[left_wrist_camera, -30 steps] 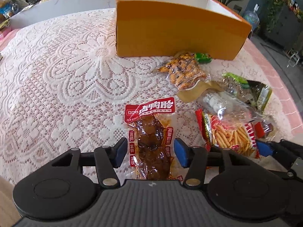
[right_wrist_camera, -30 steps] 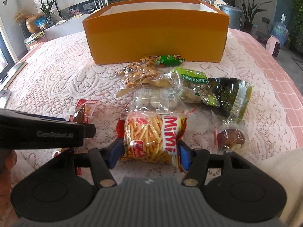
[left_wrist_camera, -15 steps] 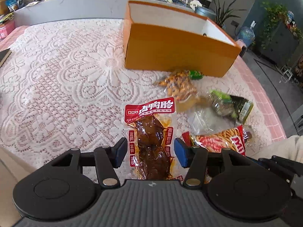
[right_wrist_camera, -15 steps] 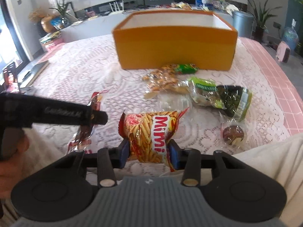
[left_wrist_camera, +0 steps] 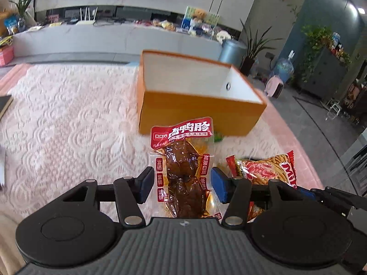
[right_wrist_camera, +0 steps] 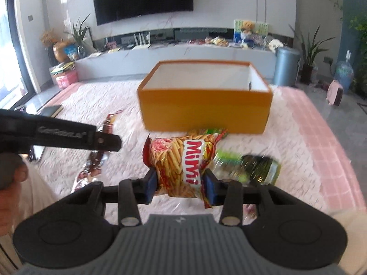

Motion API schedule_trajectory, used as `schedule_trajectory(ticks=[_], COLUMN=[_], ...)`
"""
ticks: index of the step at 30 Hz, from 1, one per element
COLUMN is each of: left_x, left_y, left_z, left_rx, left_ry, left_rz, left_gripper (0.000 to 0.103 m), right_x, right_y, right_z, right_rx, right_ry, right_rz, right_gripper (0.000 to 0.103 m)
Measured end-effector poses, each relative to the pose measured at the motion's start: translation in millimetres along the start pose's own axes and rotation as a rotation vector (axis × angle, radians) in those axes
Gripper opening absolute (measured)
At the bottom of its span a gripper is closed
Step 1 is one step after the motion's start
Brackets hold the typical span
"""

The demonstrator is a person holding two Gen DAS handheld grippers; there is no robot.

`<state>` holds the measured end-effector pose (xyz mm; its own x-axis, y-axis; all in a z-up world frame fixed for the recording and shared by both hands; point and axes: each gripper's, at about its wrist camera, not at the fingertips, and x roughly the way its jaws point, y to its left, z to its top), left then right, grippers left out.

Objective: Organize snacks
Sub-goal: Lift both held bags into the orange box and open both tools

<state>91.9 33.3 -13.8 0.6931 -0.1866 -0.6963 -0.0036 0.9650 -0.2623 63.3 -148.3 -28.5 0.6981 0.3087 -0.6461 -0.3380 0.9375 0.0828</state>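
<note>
Snacks are being carried two at once: the left gripper (left_wrist_camera: 182, 184) is holding a braised duck gizzard pack (left_wrist_camera: 183, 171), the right gripper's (right_wrist_camera: 180, 186) fingers are squeezing a Mimi stick-snack bag (right_wrist_camera: 181, 162). Both need lifting over the orange box (right_wrist_camera: 205, 105) rim, then releasing inside.

- The left claw (left_wrist_camera: 182, 184) points forward and downward, its blue pads pressed on the sides of a red meat snack packet (left_wrist_camera: 183, 171).
- The right claw (right_wrist_camera: 181, 184) tilts down likewise, both pads squeezing a Mimi stick-snack bag (right_wrist_camera: 181, 162).
- A hand (right_wrist_camera: 9, 192) grips the left handle.
</note>
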Motion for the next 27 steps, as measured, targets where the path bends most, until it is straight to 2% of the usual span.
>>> schedule_trajectory(ticks=[7, 17, 22, 27], left_x=[5, 36, 57, 88], left_y=[-18, -35, -42, -46], left_z=[39, 90, 110, 125], left_rx=[0.05, 0.094, 0.124, 0.152], left_ry=[-0.062, -0.105, -0.104, -0.071], left_rz=[-0.01, -0.011, 0.0, 0.016], left_gripper=[0.062, 0.062, 0.062, 0.062], right_x=[7, 42, 68, 98], right_y=[-22, -46, -63, -76], right_z=[43, 97, 125, 147], right_rx=[-0.005, -0.047, -0.04, -0.039], right_ry=[-0.062, -0.106, -0.103, -0.092], right_rz=[-0.024, -0.062, -0.075, -0.092], right_gripper=[0.04, 0.04, 0.04, 0.04])
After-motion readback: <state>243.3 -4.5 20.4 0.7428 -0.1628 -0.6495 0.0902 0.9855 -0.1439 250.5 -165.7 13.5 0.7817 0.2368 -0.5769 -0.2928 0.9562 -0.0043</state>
